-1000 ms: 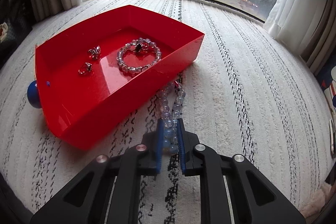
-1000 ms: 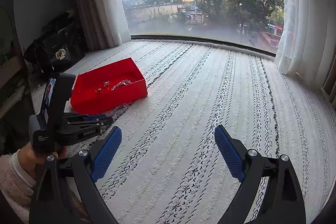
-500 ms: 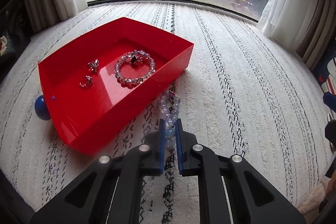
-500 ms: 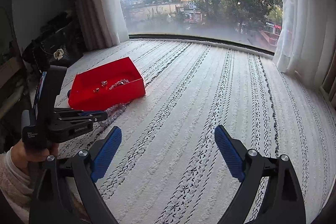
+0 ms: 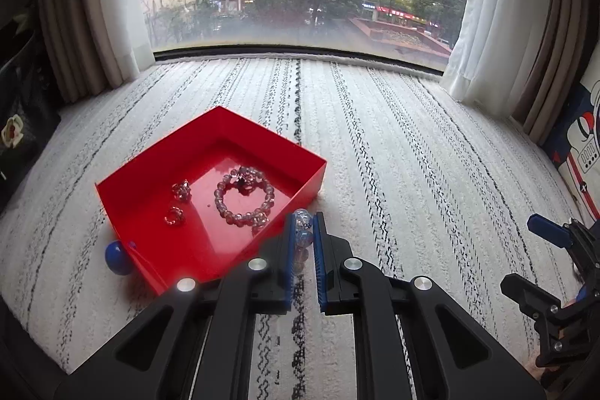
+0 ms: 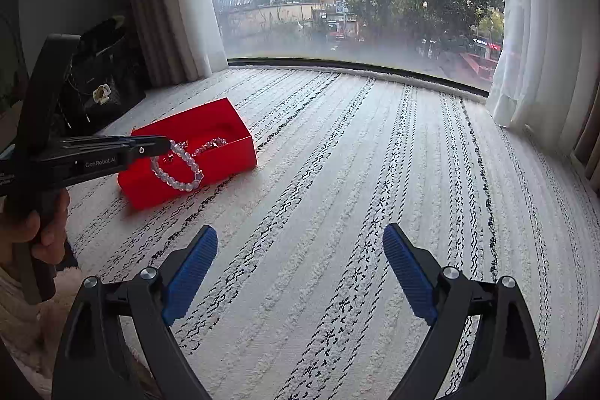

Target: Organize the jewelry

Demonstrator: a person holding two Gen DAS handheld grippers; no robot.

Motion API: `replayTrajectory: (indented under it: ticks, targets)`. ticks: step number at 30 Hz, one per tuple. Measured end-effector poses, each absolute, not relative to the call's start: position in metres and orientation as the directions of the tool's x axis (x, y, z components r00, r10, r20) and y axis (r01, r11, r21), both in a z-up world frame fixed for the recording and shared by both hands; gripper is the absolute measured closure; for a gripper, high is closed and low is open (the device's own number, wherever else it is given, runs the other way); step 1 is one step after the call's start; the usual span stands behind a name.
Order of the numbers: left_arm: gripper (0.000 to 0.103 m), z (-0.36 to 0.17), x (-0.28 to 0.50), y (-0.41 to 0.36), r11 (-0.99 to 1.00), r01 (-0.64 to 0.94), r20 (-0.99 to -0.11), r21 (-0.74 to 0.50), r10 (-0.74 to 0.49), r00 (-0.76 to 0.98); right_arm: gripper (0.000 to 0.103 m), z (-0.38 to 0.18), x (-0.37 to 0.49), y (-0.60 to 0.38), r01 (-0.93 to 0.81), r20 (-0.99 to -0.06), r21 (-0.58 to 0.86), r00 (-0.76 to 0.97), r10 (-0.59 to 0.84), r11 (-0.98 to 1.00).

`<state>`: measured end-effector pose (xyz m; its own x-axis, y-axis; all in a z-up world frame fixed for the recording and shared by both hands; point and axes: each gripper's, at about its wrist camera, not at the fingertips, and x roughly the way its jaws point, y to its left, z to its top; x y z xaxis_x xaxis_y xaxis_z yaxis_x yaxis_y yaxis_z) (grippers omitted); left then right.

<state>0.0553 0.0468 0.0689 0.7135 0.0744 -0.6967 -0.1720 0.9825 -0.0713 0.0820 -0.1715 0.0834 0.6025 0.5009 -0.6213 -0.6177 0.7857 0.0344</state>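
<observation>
While our left gripper clamps the pale beaded bracelet above the red tray, our right gripper gapes empty over the rug

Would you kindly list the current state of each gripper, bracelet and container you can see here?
left gripper: shut on the clear bead bracelet, off the rug.
clear bead bracelet: hanging from the left gripper, in front of the tray.
right gripper: open, holding nothing.
red tray: open-topped, on the rug.
purple bead bracelet: lying flat in the tray.
two small pieces: lying in the tray; type unclear.
</observation>
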Motion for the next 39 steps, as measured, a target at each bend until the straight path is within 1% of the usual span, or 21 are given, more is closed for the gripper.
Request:
replayTrajectory:
  ticks: [7,12,17,23,28,34,39]
  targets:
    - [0.094,0.103,0.069,0.072,0.982,-0.173,-0.671,-0.076,0.078,0.738,0.015,0.078,0.08,-0.163,-0.628,-0.631,0.023,0.594,0.499,0.777]
    - [0.094,0.107,0.087,0.101,0.974,-0.218,-0.678,-0.062,0.119,0.725,0.015,0.075,0.076,-0.152,-0.645,-0.645,0.016,0.577,0.501,0.764]
    - [0.094,0.09,0.101,0.127,0.966,-0.251,-0.71,-0.065,0.132,0.692,0.015,0.082,0.074,-0.137,-0.672,-0.64,0.032,0.554,0.532,0.739]
    - [0.094,0.059,0.117,0.15,0.956,-0.282,-0.748,-0.081,0.129,0.651,0.015,0.092,0.067,-0.119,-0.688,-0.626,0.001,0.566,0.537,0.726]
    - [0.094,0.038,0.125,0.16,0.95,-0.3,-0.771,-0.089,0.125,0.624,0.015,0.091,0.066,-0.111,-0.691,-0.632,-0.005,0.563,0.533,0.723]
    - [0.094,0.023,0.131,0.171,0.941,-0.329,-0.788,-0.082,0.14,0.599,0.015,0.09,0.07,-0.103,-0.689,-0.645,0.001,0.554,0.527,0.725]
    - [0.094,0.009,0.132,0.182,0.93,-0.36,-0.807,-0.075,0.156,0.57,0.015,0.095,0.069,-0.086,-0.707,-0.635,0.006,0.544,0.548,0.707]
